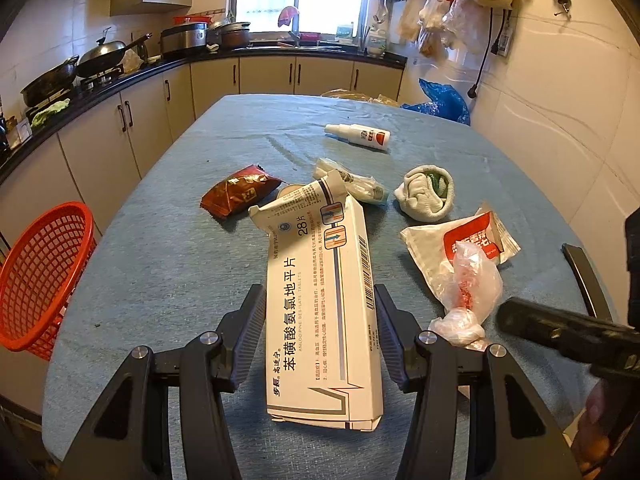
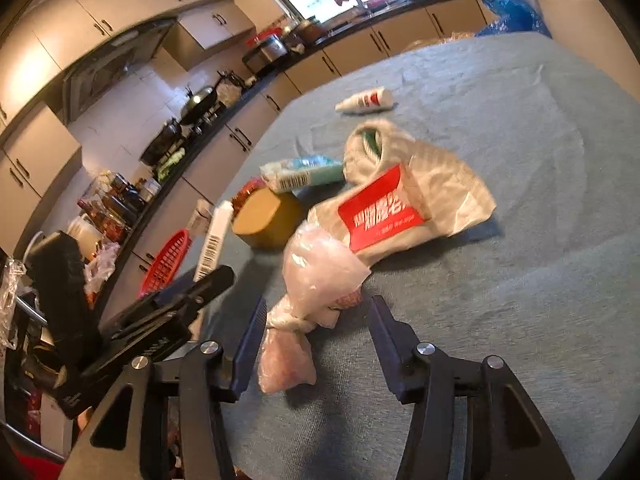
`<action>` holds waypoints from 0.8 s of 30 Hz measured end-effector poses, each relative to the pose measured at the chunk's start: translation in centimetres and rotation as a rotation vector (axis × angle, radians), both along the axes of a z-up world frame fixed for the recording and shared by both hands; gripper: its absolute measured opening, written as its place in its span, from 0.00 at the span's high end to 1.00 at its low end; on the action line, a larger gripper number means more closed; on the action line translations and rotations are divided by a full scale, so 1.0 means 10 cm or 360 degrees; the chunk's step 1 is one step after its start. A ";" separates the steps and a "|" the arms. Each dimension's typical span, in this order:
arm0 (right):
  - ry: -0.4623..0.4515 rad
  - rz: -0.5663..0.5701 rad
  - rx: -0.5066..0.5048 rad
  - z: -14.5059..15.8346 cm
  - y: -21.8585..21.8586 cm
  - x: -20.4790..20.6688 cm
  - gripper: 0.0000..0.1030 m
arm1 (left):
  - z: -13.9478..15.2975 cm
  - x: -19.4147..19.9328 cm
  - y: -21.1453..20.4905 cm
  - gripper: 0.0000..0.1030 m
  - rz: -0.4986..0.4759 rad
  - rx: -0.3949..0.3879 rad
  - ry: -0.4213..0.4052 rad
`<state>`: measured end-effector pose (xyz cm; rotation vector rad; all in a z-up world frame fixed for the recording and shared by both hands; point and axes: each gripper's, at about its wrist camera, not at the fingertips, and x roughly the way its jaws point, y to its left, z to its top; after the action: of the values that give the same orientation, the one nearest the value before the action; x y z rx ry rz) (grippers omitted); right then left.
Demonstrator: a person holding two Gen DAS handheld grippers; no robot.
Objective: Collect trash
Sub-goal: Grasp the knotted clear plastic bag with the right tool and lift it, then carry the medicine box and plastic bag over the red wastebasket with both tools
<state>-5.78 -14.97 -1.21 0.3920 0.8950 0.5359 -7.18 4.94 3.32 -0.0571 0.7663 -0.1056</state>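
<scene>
The red basket point(image 1: 42, 276) sits at the table's left edge, left of the left gripper point(image 1: 320, 316), whose fingers clamp the sides of the white pill box point(image 1: 320, 280); its long axis runs straight ahead between them. On the right, the right gripper point(image 2: 316, 320) stands open around the knotted plastic bag point(image 2: 312, 280), which lies lengthwise, pads apparently not pressing

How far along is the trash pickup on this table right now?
Nothing looks binned: the red basket appears empty. In hand: the left gripper clamps the white medicine box; the right gripper, open, straddles a knotted plastic bag. Left: red snack packet, spray bottle, wrappers.
</scene>
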 end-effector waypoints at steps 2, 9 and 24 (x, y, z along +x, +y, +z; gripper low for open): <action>0.0029 0.0008 -0.0009 -0.05 0.06 0.05 0.45 | 0.00 -0.01 0.02 0.50 0.0009 0.0004 -0.0005; 0.0024 0.0049 -0.0074 -0.09 0.28 0.16 0.50 | 0.02 -0.04 0.12 0.50 0.0059 0.0020 -0.0027; -0.0107 0.0082 -0.0086 0.09 0.30 0.01 0.69 | 0.04 -0.07 0.18 0.50 0.0082 0.0022 -0.0037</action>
<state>-5.70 -11.93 -0.30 0.3009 0.8550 0.5676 -7.85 6.75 3.69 -0.0624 0.7416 -0.0521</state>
